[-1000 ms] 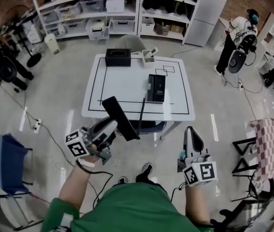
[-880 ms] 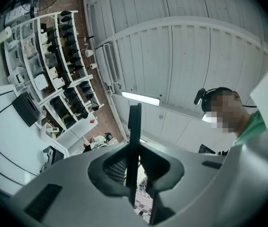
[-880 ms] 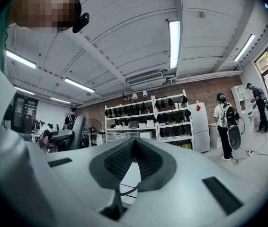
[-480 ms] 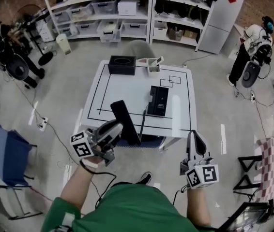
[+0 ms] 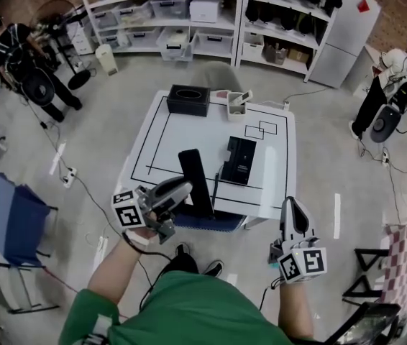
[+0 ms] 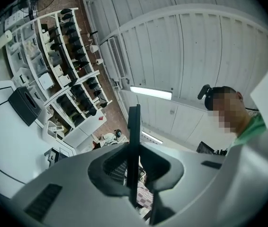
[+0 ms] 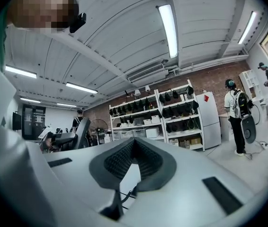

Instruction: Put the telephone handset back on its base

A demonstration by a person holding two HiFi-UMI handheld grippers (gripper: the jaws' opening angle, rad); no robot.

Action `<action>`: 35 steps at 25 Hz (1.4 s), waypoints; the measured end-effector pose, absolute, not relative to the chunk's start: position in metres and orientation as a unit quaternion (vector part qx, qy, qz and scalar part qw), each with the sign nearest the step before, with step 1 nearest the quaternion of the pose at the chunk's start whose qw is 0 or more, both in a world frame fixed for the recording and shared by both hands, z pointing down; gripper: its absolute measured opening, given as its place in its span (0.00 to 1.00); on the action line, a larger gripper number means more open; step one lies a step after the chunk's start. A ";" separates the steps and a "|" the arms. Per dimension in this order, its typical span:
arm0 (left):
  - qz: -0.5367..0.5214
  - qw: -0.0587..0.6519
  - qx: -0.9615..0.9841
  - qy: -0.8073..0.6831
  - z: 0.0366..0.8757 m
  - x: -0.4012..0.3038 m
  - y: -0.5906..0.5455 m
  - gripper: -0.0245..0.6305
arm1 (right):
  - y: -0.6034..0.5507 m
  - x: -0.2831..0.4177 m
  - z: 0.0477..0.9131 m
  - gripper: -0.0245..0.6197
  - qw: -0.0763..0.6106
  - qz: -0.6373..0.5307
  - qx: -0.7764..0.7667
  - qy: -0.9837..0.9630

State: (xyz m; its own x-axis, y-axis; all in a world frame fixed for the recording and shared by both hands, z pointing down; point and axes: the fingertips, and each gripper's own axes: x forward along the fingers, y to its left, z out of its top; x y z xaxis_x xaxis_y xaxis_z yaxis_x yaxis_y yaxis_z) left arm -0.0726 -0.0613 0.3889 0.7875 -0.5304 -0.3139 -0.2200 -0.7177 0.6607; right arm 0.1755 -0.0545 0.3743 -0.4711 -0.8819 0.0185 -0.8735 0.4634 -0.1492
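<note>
My left gripper [image 5: 180, 188] is shut on the black telephone handset [image 5: 195, 176], which sticks up over the near edge of the white table [image 5: 182, 131]. The handset [image 6: 134, 126] shows edge-on as a thin dark blade in the left gripper view, clamped between the jaws of the left gripper [image 6: 133, 148]. The black telephone base [image 5: 241, 160] lies on the table to the handset's right, and a thin cord [image 5: 216, 182] runs from it toward the handset. My right gripper [image 5: 292, 207] hangs off the table's near right corner, shut and empty, as the right gripper view [image 7: 133, 143] confirms.
A black box [image 5: 188, 100] and a white holder [image 5: 237, 104] stand at the table's far edge. Shelving [image 5: 189, 20] lines the back wall. People stand at the far left [image 5: 27, 56] and far right [image 5: 398, 85]. A blue chair [image 5: 9, 221] is at my left.
My left gripper has carried the handset forward and right, toward the table and the base, and it now stands more upright. The right gripper has barely moved.
</note>
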 end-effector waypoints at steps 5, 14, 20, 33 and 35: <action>-0.242 0.331 0.891 -0.193 0.405 -0.070 -0.095 0.16 | -0.077 0.171 0.383 0.07 0.016 -0.074 -0.525 0.848; -0.222 0.381 0.886 -0.142 0.442 -0.070 -0.176 0.16 | -0.124 0.159 0.391 0.07 0.004 -0.080 -0.570 0.817; -0.199 0.415 0.881 -0.107 0.471 -0.064 -0.216 0.16 | -0.147 0.150 0.405 0.07 -0.009 -0.096 -0.599 0.795; -0.161 0.490 0.855 -0.046 0.552 -0.038 -0.266 0.16 | -0.163 0.132 0.427 0.07 -0.035 -0.109 -0.628 0.770; -0.153 0.496 0.854 -0.044 0.565 -0.032 -0.269 0.16 | -0.164 0.136 0.433 0.07 -0.038 -0.114 -0.628 0.769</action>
State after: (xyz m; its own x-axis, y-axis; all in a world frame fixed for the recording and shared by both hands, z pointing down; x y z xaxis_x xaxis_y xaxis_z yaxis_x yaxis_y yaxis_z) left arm -0.0323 -0.2694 0.5648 0.9494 -0.2273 -0.2170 0.0759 -0.5041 0.8603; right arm 0.1355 -0.1644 0.4327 -0.2094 -0.9569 0.2011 -0.9741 0.1863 -0.1279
